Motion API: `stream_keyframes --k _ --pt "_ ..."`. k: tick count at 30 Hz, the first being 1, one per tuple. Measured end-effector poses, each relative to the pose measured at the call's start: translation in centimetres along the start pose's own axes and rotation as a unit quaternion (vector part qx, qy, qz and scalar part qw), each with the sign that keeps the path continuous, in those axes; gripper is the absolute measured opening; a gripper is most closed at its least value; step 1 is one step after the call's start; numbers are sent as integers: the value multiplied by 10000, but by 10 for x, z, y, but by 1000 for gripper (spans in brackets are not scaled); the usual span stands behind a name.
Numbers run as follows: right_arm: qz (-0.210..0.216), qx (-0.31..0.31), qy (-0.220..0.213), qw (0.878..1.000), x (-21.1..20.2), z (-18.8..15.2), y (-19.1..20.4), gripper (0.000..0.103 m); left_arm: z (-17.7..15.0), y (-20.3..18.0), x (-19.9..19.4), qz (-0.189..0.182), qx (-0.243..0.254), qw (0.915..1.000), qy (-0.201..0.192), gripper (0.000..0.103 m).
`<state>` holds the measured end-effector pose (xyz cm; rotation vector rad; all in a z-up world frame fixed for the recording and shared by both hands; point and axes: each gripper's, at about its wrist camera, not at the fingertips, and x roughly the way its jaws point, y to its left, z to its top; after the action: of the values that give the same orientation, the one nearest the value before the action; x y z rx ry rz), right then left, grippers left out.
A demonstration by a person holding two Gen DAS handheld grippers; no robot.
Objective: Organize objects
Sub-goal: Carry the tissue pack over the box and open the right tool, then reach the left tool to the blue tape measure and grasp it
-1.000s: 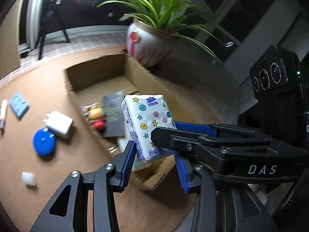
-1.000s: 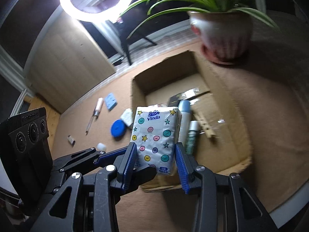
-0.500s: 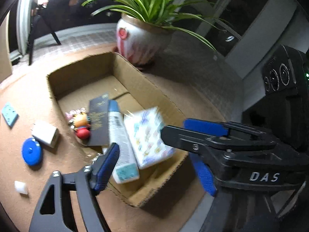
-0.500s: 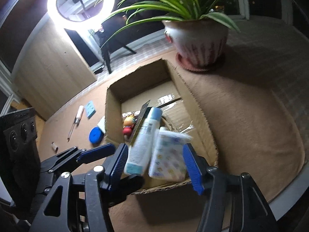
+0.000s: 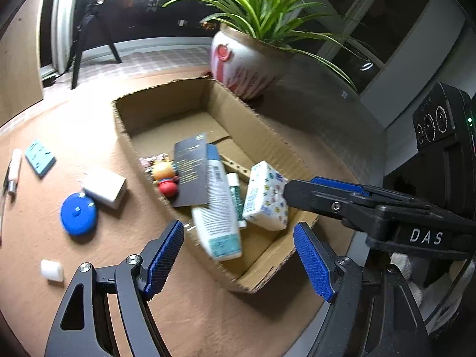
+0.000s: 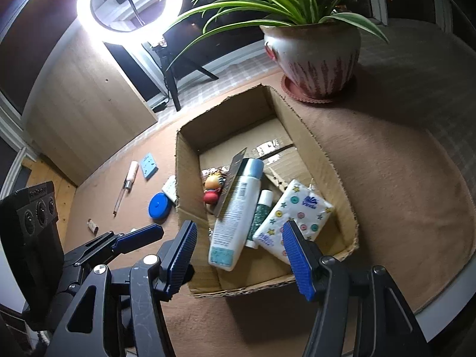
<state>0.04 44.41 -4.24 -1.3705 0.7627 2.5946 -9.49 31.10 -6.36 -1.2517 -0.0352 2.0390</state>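
An open cardboard box [image 5: 255,125] [image 6: 315,145] sits on the brown table. Inside lie a white tissue pack with coloured stars [image 5: 266,196] [image 6: 294,217], a white tube [image 5: 218,205] [image 6: 238,211], a small green tube [image 5: 235,193] [image 6: 261,211], a dark card [image 5: 190,169] and a small toy figure [image 5: 165,175] [image 6: 212,189]. My left gripper [image 5: 238,255] is open and empty, above the box's near end. My right gripper [image 6: 241,253] is open and empty, just above the tissue pack's near side.
Left of the box lie a blue round case [image 5: 78,214] [image 6: 159,205], a white charger [image 5: 104,187], a blue card [image 5: 40,157] [image 6: 148,165], a screwdriver [image 6: 126,184] and a small white piece [image 5: 52,270]. A potted plant [image 6: 315,56] stands behind the box.
Both grippers opened and let the tissue pack go. It dropped into the box and now lies tilted beside the tubes. Both grippers have pulled back a little.
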Motion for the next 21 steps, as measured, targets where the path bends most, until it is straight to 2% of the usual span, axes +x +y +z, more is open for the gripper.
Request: stream_keyframes --k 10,17,21 --pt "148 8 1 9999 -3 -8 12 56 -18 52 -23 381 -442 9983 -50 79" --pt "207 102 -45 9997 -8 -13 13 56 -27 100 -30 820 -749 9938 -20 79" --pt "218 121 -70 9997 -12 -16 12 56 -25 113 -26 1054 -783 9913 -30 79"
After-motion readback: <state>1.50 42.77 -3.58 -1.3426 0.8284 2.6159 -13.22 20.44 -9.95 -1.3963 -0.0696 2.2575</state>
